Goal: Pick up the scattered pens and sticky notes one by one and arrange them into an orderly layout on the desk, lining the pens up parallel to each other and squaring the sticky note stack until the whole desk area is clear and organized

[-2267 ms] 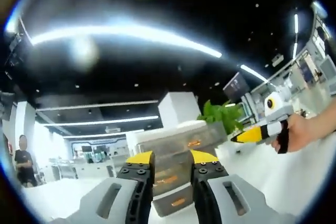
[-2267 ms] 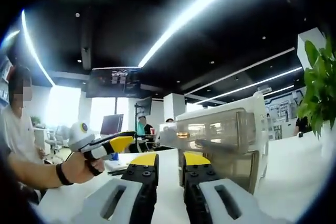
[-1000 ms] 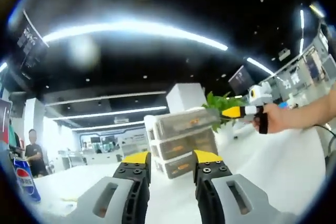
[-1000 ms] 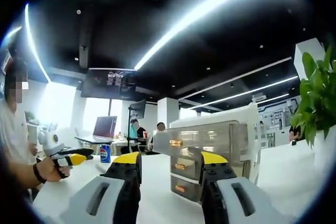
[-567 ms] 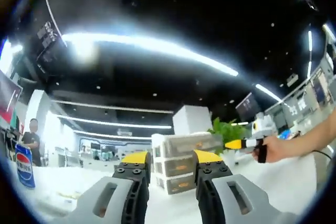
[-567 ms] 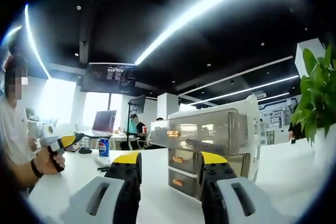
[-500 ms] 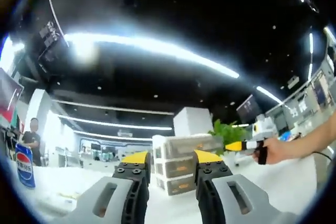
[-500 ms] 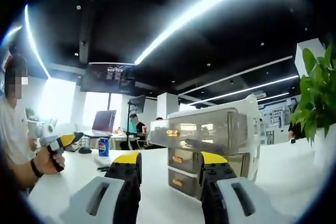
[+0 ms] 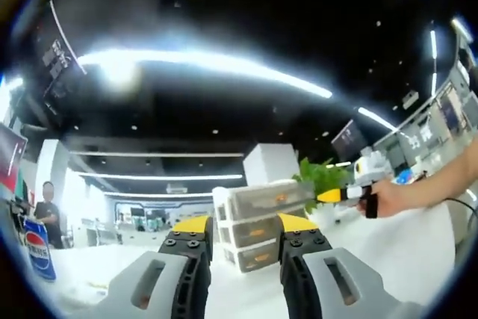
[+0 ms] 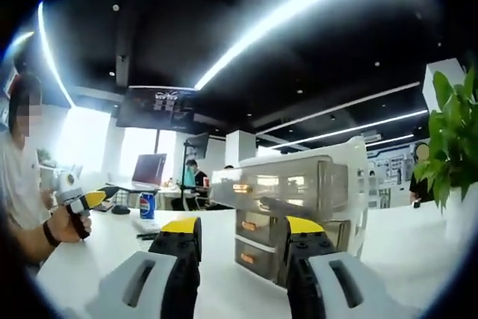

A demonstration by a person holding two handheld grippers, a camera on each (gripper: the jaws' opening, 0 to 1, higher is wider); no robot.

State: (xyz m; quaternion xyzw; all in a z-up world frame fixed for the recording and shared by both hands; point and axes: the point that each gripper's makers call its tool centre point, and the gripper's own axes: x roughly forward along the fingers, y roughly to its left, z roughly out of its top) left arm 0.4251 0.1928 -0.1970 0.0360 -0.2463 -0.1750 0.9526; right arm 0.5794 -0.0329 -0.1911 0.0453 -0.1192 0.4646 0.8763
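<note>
- Drawers: a clear plastic drawer unit (image 9: 258, 222) stands on the white table (image 9: 403, 248) straight ahead of the left tool (image 9: 240, 240), seen through the gap of its jaws, which stand apart with nothing between them.
- In the right gripper view the same drawer unit (image 10: 295, 207) sits just beyond the right tool (image 10: 243, 243), whose jaws are likewise parted and empty.
- A dark pen-like item (image 10: 147, 236) lies on the table (image 10: 97, 259) left of the right tool's jaw tips, near a blue soda can (image 10: 146, 205); too small to tell more.
- Sticky notes cannot be made out in either view.
- A green plant (image 9: 323, 177) stands behind the drawers; in the right gripper view it (image 10: 448, 140) is at the right edge.
- The left tool (image 10: 81, 201) appears at far left of the right gripper view, held by a hand (image 10: 63, 223).
- The right tool (image 9: 345, 194) appears at right of the left gripper view, well apart from the drawers.
</note>
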